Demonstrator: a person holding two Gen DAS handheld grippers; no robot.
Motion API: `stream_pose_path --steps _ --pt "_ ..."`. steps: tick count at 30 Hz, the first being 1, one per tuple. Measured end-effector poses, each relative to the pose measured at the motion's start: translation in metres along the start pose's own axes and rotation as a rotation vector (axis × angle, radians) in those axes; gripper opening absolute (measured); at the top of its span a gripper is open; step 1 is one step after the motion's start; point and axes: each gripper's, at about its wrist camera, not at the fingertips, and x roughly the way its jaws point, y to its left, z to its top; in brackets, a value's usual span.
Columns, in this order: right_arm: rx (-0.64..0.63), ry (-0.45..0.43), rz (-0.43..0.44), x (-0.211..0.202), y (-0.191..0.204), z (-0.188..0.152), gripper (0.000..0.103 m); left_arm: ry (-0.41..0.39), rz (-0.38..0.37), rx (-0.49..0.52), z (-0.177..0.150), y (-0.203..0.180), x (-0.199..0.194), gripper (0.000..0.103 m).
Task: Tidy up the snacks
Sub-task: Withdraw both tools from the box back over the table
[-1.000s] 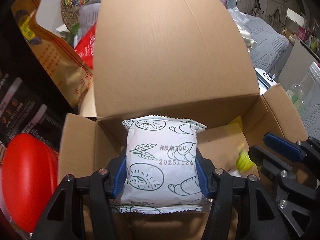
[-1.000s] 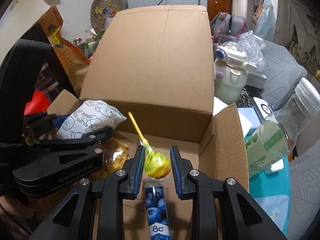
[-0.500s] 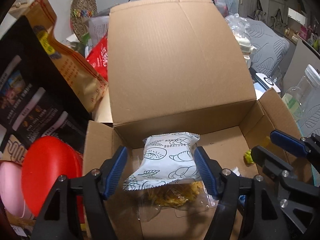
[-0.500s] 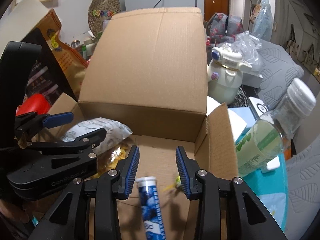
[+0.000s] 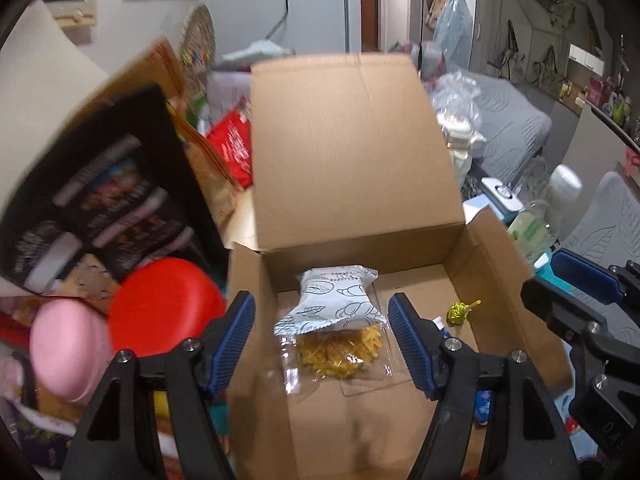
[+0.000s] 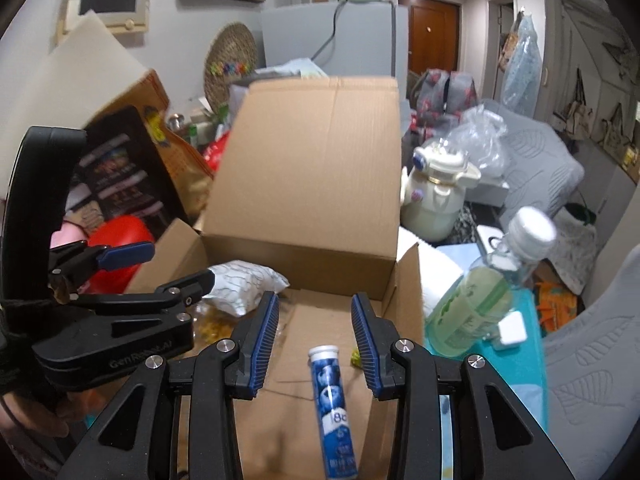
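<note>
Cluttered room: grey fridge (image 6: 332, 36) at back, brown door (image 6: 432, 32) beyond, grey quilted bedding (image 5: 508, 120) at right. Teal counter (image 6: 524, 364) beside open cardboard box (image 5: 352, 152), back flap upright. Inside box: white bread packet (image 5: 336, 304) resting partly on clear noodle packet (image 5: 340, 352), yellow candy (image 5: 460, 312) near right wall, blue tablet tube (image 6: 332, 400) lying on floor. Left gripper (image 5: 320, 336) above box, fingers (image 5: 236, 336) released, apart from packet, nothing held. Right gripper (image 6: 316, 332) fingers (image 6: 264, 336) parted, empty, tube below untouched.

Pale walls, grey fridge (image 6: 328, 36), brown door (image 6: 428, 36) — grey patterned sofa (image 6: 536, 168).
</note>
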Motion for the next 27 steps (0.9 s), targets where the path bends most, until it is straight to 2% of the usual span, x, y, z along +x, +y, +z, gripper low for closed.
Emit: stream_pose_path --steps 7,9,14,17,20,22,24,27 --pt "-0.015 -0.078 -0.008 -0.061 0.015 -0.005 0.038 -0.089 0.001 -0.006 -0.008 0.002 -0.070 0.069" --pt "-0.018 -0.099 -0.009 -0.076 0.019 -0.008 0.043 -0.117 -0.008 -0.012 -0.012 0.003 -0.090 0.069" --pt "-0.019 -0.145 -0.008 -0.115 0.024 -0.023 0.044 -0.170 -0.028 -0.012 -0.026 0.000 -0.135 0.069" --pt "-0.017 -0.172 -0.004 -0.135 0.025 -0.032 0.059 -0.217 -0.006 -0.002 -0.038 -0.003 -0.158 0.069" --pt "-0.019 -0.196 -0.019 -0.154 0.027 -0.041 0.064 -0.246 -0.013 -0.002 -0.050 -0.004 -0.179 0.069" --pt "-0.013 -0.203 -0.027 -0.164 0.028 -0.048 0.068 -0.262 -0.016 -0.001 -0.058 -0.005 -0.190 0.075" --pt "-0.008 -0.211 -0.035 -0.174 0.029 -0.057 0.070 -0.291 -0.011 0.008 -0.068 -0.007 -0.202 0.088" --pt "-0.001 -0.218 -0.045 -0.187 0.031 -0.072 0.075 -0.330 -0.004 0.026 -0.083 -0.011 -0.219 0.098"
